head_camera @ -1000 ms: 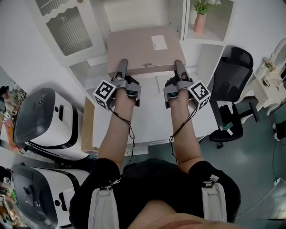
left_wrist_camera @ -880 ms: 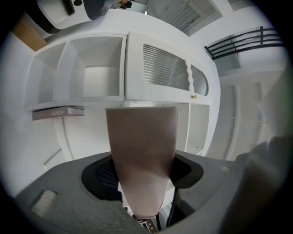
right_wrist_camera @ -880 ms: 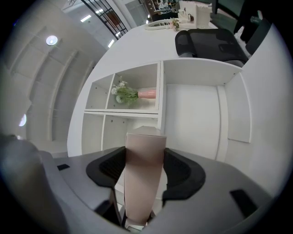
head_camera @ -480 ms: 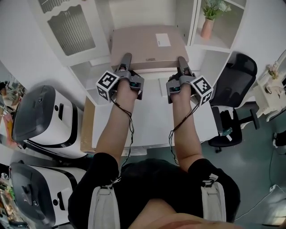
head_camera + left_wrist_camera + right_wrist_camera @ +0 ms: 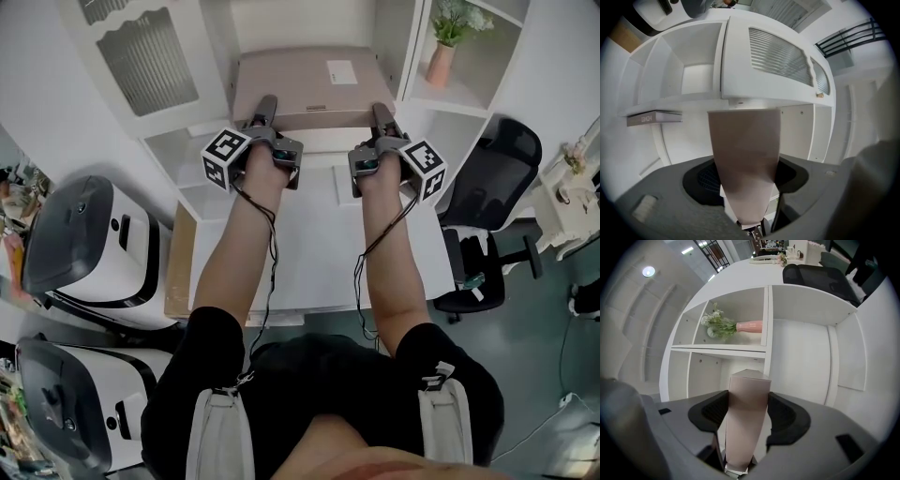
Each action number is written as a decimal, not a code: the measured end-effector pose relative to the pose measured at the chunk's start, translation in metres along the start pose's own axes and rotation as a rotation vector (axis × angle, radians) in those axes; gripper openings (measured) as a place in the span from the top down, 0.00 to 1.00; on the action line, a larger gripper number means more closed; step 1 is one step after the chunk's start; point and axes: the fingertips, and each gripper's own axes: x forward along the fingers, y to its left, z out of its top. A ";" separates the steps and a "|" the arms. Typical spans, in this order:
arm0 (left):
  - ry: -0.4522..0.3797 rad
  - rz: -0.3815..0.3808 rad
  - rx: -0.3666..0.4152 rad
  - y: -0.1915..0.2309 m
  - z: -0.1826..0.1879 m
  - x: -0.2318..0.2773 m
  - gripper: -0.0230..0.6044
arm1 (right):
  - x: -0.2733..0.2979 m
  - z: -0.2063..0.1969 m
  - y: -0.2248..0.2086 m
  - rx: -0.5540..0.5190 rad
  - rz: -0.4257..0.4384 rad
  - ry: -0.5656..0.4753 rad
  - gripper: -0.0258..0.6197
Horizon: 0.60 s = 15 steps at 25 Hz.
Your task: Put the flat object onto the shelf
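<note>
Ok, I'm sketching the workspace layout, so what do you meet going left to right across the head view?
White machine, left gripper, right gripper, pink vase, black chair. The box that both grippers hold spans the middle, so it is left out.

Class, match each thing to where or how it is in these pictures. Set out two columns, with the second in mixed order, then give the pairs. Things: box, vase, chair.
Things
1. box
2. vase
3. chair

Place or state
a. on the floor, at the right
b. gripped at its near edge
c. in a side compartment, holding flowers

Pairs: 1-b, 2-c, 3-a
</note>
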 end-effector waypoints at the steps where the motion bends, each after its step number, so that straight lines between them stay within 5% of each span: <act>1: -0.006 0.005 0.001 0.000 0.001 0.003 0.50 | 0.004 0.000 0.001 -0.001 -0.004 0.001 0.56; 9: -0.009 0.092 0.084 0.000 0.008 0.028 0.46 | 0.027 0.009 0.002 -0.017 -0.036 -0.005 0.55; 15: -0.047 0.117 0.251 -0.001 0.018 0.040 0.38 | 0.044 0.016 0.003 -0.123 -0.039 -0.024 0.53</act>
